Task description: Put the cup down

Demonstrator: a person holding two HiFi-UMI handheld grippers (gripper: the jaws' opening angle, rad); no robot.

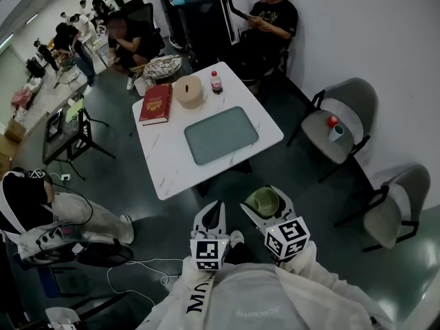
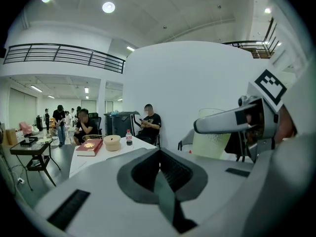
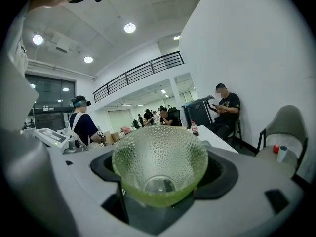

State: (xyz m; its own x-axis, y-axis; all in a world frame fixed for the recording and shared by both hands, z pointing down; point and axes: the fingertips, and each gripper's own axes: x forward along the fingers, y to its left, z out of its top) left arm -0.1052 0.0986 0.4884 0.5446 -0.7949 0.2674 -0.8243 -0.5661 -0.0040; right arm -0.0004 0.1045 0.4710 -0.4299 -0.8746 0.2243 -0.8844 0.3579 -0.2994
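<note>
Gripping a green dimpled glass cup [image 3: 159, 162] in the right claw [image 3: 160, 189], clamping it low on its wall, with the open mouth and round base showing clearly in the right gripper view. Holding it in the air over the dark floor [image 1: 330, 205], near the closest edge of the white marble surface [image 1: 165, 167] but apart from it. Hiding the cup's lower part behind the claw's body in the head view, leaving only the rim and inside to see. Carrying the left claw [image 2: 163, 181] closed tight on nothing, just beside the right one. Showing the cup in the left gripper view only as a pale shape, partly covered by a jaw of the right claw. Resting on the surface: a grey-green tray [image 1: 221, 135] in the middle, and at the far end a red book [image 1: 157, 103], a small bottle [image 1: 216, 82] and, between them, a round tan container [image 1: 188, 91], too indistinct to identify.
</note>
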